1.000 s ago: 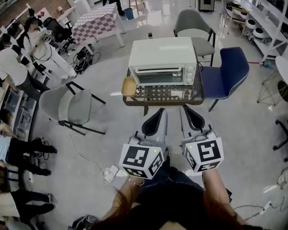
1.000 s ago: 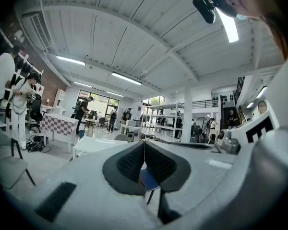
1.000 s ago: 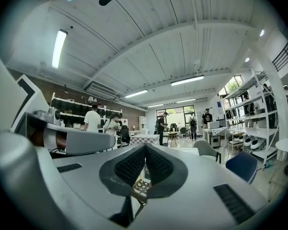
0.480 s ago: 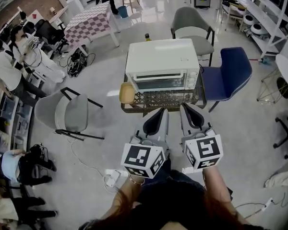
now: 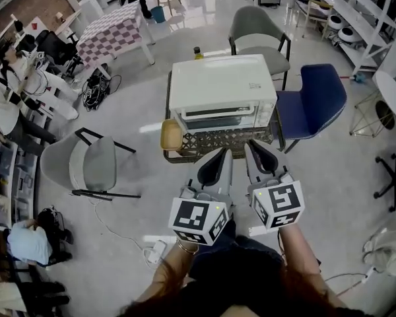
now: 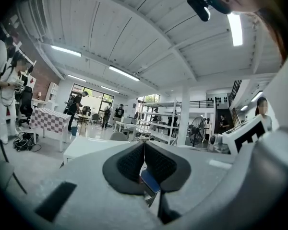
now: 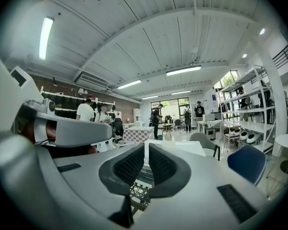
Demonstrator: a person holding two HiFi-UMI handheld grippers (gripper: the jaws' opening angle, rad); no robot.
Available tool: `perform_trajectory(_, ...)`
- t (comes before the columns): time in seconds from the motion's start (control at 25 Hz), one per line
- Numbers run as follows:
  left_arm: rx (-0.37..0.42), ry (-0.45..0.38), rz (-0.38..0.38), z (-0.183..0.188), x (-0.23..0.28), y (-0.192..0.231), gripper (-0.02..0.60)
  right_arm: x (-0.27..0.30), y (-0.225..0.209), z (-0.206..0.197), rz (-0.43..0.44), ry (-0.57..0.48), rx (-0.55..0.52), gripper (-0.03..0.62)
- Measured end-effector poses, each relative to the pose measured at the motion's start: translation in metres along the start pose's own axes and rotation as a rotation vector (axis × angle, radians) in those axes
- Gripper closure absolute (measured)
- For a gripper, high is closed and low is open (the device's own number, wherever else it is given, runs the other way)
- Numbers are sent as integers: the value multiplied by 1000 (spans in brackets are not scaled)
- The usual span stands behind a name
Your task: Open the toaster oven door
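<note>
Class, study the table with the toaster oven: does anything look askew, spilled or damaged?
Nothing stands out. The toaster oven sits square on the table, door shut; a tan dish lies flat at the table's left end.

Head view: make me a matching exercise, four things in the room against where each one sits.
1 toaster oven
2 blue chair
3 checkered table
4 tan dish

A right of the oven
B upper left, far off
C centred on the wire table
D at the oven's front left corner

Pairs: 1C, 2A, 3B, 4D
</note>
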State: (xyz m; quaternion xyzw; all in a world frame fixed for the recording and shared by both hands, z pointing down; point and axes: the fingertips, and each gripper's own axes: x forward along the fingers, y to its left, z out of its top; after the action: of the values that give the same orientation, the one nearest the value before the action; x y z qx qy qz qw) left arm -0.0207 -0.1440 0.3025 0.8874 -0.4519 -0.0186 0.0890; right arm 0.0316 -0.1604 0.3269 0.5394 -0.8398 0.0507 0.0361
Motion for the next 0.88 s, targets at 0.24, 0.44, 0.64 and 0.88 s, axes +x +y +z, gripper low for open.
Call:
perform_trajectory(0.24, -6, 8, -22, 0, 18, 25, 566, 30, -10, -8, -33, 33, 33, 568)
perform_trajectory(0.44, -1, 18, -51, -2, 34, 43, 566, 53, -22, -19, -72, 54, 78, 562)
perform_trajectory(0.64, -2, 19, -64, -4, 47, 57, 566, 68, -30, -24, -106, 62, 129, 553)
perform_trajectory(0.88, -2, 20, -68, -6, 59, 67, 566, 82, -44, -39, -138, 73, 235, 533)
